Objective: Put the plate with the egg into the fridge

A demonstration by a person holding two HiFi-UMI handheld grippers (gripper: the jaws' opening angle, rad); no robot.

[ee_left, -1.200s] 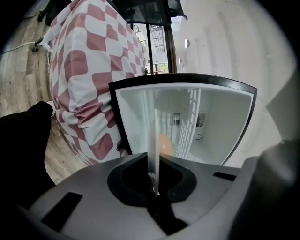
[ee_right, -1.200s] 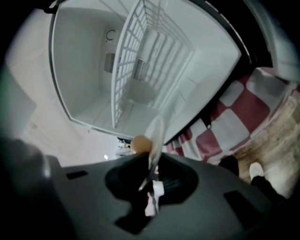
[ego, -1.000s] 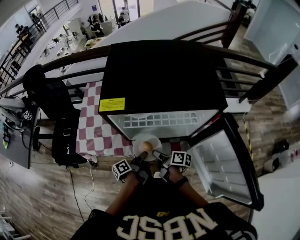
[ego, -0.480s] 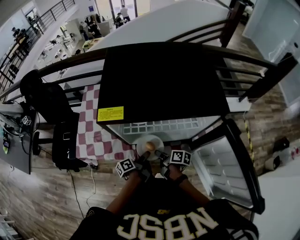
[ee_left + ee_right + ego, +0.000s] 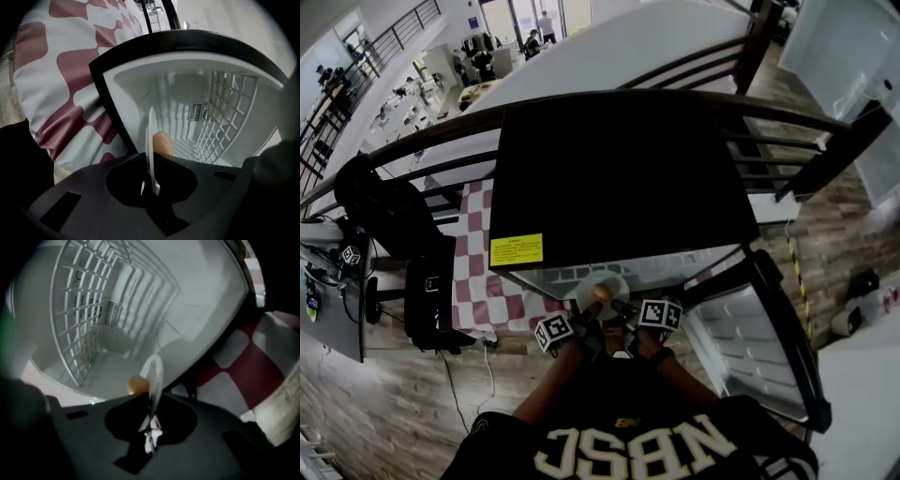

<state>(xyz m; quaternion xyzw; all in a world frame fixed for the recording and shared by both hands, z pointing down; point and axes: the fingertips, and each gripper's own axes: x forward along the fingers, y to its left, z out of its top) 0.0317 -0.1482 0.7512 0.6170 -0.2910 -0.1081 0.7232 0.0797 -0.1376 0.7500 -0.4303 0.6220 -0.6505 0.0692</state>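
Note:
A white plate [image 5: 602, 284] with a brown egg [image 5: 601, 293] on it is held level at the mouth of the open black fridge [image 5: 619, 178]. My left gripper [image 5: 586, 324] is shut on the plate's near left rim, my right gripper [image 5: 623, 315] on its near right rim. The left gripper view has the plate [image 5: 151, 136] edge-on and the egg [image 5: 162, 143] just past the left gripper [image 5: 149, 187], with the white fridge inside behind. In the right gripper view the plate [image 5: 155, 376] and egg [image 5: 136, 385] rise from the right gripper [image 5: 149, 426].
The fridge door [image 5: 755, 347] hangs open to the right. A wire shelf [image 5: 77, 319] runs across the white inside. A red-and-white checked cloth [image 5: 483, 281] covers the table left of the fridge. A black chair [image 5: 431, 281] and a railing [image 5: 422, 136] stand beyond.
Both grippers have carried the plate and egg down and forward, closer to the fridge opening. The grip on the rim looks unchanged.

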